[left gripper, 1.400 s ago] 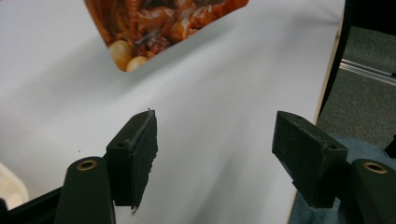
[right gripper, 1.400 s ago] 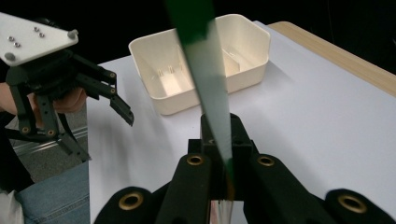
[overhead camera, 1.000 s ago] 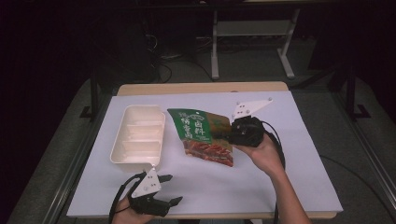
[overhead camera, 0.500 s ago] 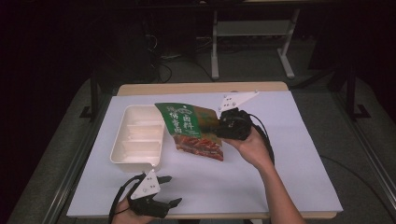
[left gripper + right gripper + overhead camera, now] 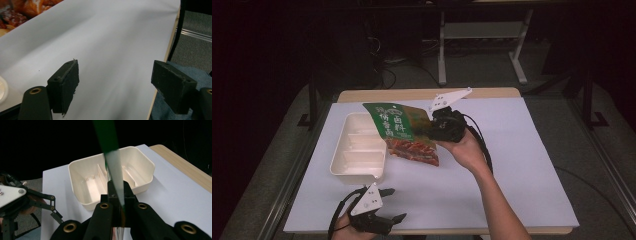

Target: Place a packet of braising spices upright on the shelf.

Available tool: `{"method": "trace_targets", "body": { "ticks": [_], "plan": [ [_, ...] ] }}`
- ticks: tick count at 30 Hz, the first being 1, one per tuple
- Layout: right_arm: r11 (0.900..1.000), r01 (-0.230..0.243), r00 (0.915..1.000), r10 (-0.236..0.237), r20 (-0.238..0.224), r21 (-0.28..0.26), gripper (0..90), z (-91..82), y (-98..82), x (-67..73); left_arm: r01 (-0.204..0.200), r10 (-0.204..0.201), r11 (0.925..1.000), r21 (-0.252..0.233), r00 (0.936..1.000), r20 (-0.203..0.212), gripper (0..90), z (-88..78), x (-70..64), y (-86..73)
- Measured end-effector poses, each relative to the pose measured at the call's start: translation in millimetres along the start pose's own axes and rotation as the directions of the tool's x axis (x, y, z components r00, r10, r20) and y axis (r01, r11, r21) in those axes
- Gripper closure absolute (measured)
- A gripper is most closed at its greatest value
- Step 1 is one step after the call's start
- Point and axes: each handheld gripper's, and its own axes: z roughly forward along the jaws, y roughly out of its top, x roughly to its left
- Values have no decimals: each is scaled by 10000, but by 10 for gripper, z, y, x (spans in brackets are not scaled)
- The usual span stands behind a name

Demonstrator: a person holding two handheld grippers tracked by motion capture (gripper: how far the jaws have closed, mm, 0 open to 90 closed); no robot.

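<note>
The green food pouch [image 5: 404,134], printed with a picture of reddish-brown food on its lower half, hangs in the air above the white table cover [image 5: 522,165], just beside the right edge of the cream divided tray [image 5: 357,150]. Its upper corner leans over the tray while its lower end dangles close to the cover. The right gripper [image 5: 434,127] pinches the pouch's right edge, jaws pressed tight on the thin film; in the right gripper view the pouch [image 5: 113,170] runs edge-on up from between the closed jaws, with the tray [image 5: 82,172] lying beyond. The left gripper [image 5: 389,205] rests near the table's near edge, well apart from the pouch; its jaws have just been opening and stand spread with nothing between them [image 5: 115,85].
</note>
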Motion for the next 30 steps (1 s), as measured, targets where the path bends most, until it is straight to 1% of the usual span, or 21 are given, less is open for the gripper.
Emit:
{"method": "trace_targets", "body": {
  "ticks": [1,2,3,4,5,7,9,14,15,20,21,27,30],
  "plan": [
    [9999,-124,9999,123,-20,-74,896,18,15,9,-7,7,10000,-8,10000,-12,214,-3,-1,-2],
    [9999,-124,9999,123,-20,-74,896,18,15,9,-7,7,10000,-8,10000,-12,212,-3,-1,-2],
    [9999,-78,10000,78,2,-92,896,55,44,8,-13,13,10000,-29,10000,-42,211,-4,-4,-8],
    [10000,24,10000,-23,42,-50,896,64,53,1,-13,13,10000,-29,10000,-42,207,-4,-4,-8],
    [9999,-57,10000,57,36,-91,896,85,69,6,-9,9,10000,-17,10000,-55,203,-6,-6,-11],
    [9999,-57,10000,57,35,-119,896,110,94,9,-72,73,10000,11,9999,-73,201,-9,-7,-13],
    [9997,-103,9999,103,15,-220,896,136,121,16,-37,37,10000,4,10000,-81,200,-4,-9,-16],
    [9996,-105,9999,106,33,-276,896,199,202,13,-133,133,9999,31,9999,-76,198,12,-14,-20],
    [9995,-114,9999,116,61,-294,896,217,220,11,-74,75,10000,29,10000,-55,198,13,-23,-21],
    [9995,-52,9999,55,98,-313,896,291,282,-1,-93,93,10000,-4,10000,-35,200,7,-26,-24],
    [9995,-54,9999,57,94,-295,897,340,312,-4,-108,108,9999,-29,9999,-57,200,4,-24,-27],
    [9994,-35,10000,38,68,-345,896,441,380,-12,-183,183,9998,-1,9998,-79,199,-1,-23,-32],
    [9991,13,10000,-10,71,-413,896,532,449,-16,-195,195,9998,19,9998,-74,199,-3,-27,-34]
  ]
}}
